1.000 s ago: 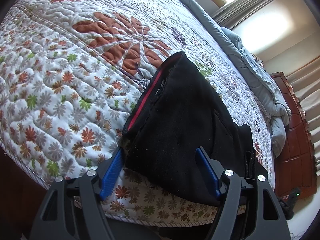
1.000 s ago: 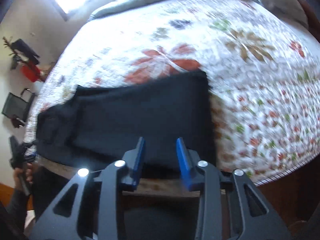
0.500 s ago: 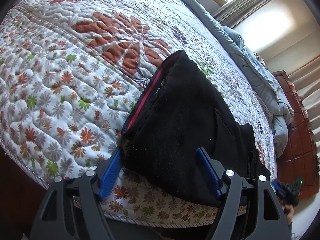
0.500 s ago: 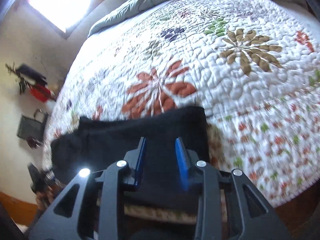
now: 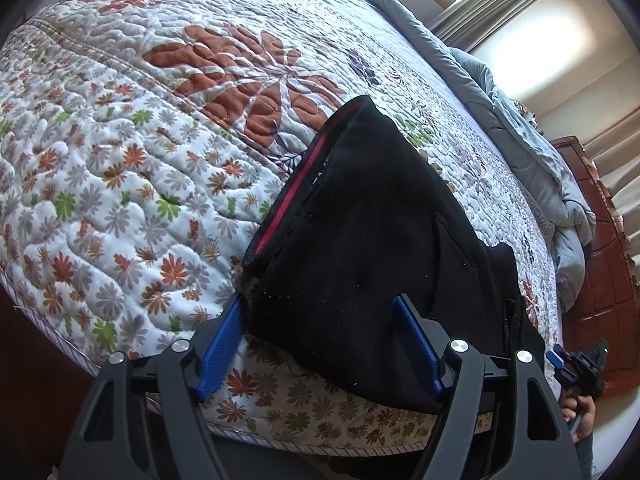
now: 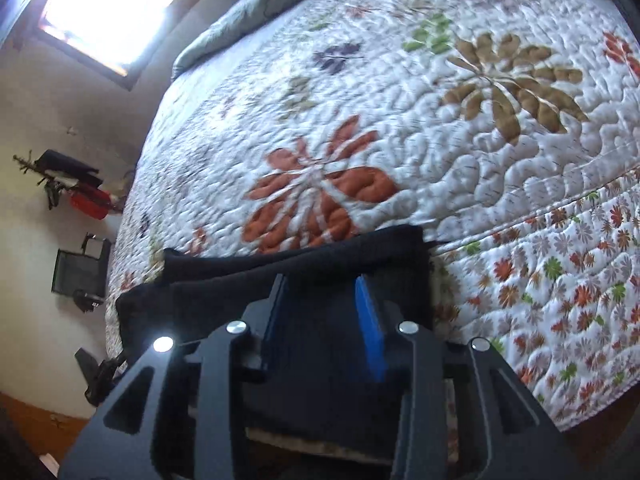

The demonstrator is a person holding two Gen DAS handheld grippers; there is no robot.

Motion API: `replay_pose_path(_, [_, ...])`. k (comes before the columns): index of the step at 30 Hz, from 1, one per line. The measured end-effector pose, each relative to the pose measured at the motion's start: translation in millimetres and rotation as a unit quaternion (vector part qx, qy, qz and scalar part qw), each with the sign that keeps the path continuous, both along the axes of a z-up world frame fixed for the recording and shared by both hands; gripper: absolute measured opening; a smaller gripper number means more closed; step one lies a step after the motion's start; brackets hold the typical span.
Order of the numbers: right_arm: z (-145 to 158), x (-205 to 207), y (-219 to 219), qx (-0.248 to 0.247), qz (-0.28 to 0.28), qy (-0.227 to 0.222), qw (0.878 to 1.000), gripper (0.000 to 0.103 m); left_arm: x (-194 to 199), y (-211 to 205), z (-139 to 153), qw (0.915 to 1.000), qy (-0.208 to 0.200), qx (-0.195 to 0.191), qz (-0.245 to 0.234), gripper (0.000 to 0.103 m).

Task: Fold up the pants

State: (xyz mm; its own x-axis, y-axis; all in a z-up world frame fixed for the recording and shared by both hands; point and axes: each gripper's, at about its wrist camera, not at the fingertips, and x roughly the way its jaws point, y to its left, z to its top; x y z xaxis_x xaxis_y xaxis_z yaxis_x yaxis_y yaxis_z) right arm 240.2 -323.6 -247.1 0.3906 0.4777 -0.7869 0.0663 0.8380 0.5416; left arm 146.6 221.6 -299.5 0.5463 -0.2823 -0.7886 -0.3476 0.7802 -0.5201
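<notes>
Black pants (image 5: 372,240) with a red inner waistband lie flat along the near edge of the bed; they also show in the right wrist view (image 6: 312,268). My left gripper (image 5: 320,312) is wide open at the waist end, its blue fingers (image 5: 224,340) on either side of the cloth's near edge. My right gripper (image 6: 320,292) is open over the leg end of the pants, empty, fingers a moderate gap apart. The right gripper also shows at the far right of the left wrist view (image 5: 576,372).
A floral quilt (image 5: 140,160) covers the bed. A grey-blue duvet (image 5: 532,152) is bunched along the far side. A wooden headboard (image 5: 604,280) stands at right. In the right wrist view a wall rack with bags (image 6: 72,184) and a bright window (image 6: 116,4).
My right gripper has moved forward and lower over the leg end of the pants, its view tilting. My left gripper has hardly moved and stays open.
</notes>
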Motion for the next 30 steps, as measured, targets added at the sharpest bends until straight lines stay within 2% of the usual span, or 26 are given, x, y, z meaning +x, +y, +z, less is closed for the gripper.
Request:
replay_pose_path(1, [4.0,-4.2,3.7,-0.002,0.008,0.000,1.000,0.043,-0.5,3.0,-0.3,0.9999,-0.003,-0.010,0.002,0.075])
replay_pose_path(4, [9.4,-20.9,18.6,-0.024,0.047,0.014,0.998,0.046,-3.6,13.1,0.3,0.9991,-0.011,-0.039,0.013,0.075])
replay_pose_path(5, [8.7,-26.5,25.1,-0.041,0.064,0.021,0.997,0.046,-6.2,17.6,0.9,0.9978,-0.016,-0.057,0.028,0.075])
replay_pose_path(7, [0.7,-33.9,35.2,-0.081,0.090,0.041,0.992,0.053,-9.9,24.6,0.4,0.9935,-0.025,-0.099,0.050,0.080])
replay_pose_path(9, [-12.6,-35.3,43.9,-0.123,0.110,0.074,0.984,0.051,-12.3,30.1,-3.0,0.9874,-0.031,-0.138,0.070,0.082])
replay_pose_path(10, [-12.3,-34.2,49.4,-0.144,0.117,0.076,0.980,0.051,-12.8,32.2,-5.1,0.9851,-0.031,-0.151,0.076,0.083])
replay_pose_path(12, [0.8,-28.7,64.5,-0.171,0.134,0.067,0.974,0.054,-16.6,36.2,-10.0,0.9809,-0.031,-0.172,0.087,0.083])
replay_pose_path(14, [27.2,-16.5,91.1,-0.185,0.166,0.039,0.968,0.055,-22.4,38.0,-11.8,0.9774,-0.041,-0.185,0.094,0.083])
replay_pose_path(16, [47.4,-3.0,118.8,-0.177,0.204,0.018,0.963,0.062,-29.2,38.2,-16.5,0.9741,-0.043,-0.197,0.101,0.083])
replay_pose_path(18, [67.4,15.5,156.8,-0.143,0.268,0.004,0.953,0.072,-34.0,34.7,-18.9,0.9707,-0.035,-0.206,0.118,0.083])
replay_pose_path(19, [75.3,26.4,181.7,-0.116,0.311,0.003,0.943,0.076,-35.3,34.1,-20.4,0.9692,-0.036,-0.209,0.124,0.083])
replay_pose_path(20, [80.6,36.8,209.6,-0.092,0.356,0.009,0.930,0.085,-37.2,31.6,-19.8,0.9682,-0.038,-0.211,0.130,0.083])
replay_pose_path(21, [84.0,45.0,233.3,-0.078,0.395,0.014,0.915,0.089,-37.7,30.4,-18.1,0.9681,-0.042,-0.210,0.130,0.083])
replay_pose_path(25, [87.2,82.4,341.3,-0.075,0.519,0.034,0.851,0.091,-38.8,24.2,-15.2,0.9671,-0.061,-0.208,0.134,0.083])
replay_pose_path(26, [83.5,90.8,364.7,-0.074,0.537,0.043,0.839,0.091,-38.6,23.4,-14.8,0.9675,-0.064,-0.205,0.134,0.083])
replay_pose_path(30, [66.5,117.3,468.7,-0.086,0.620,0.054,0.778,0.091,-40.3,19.9,-21.7,0.9621,-0.068,-0.220,0.147,0.084])
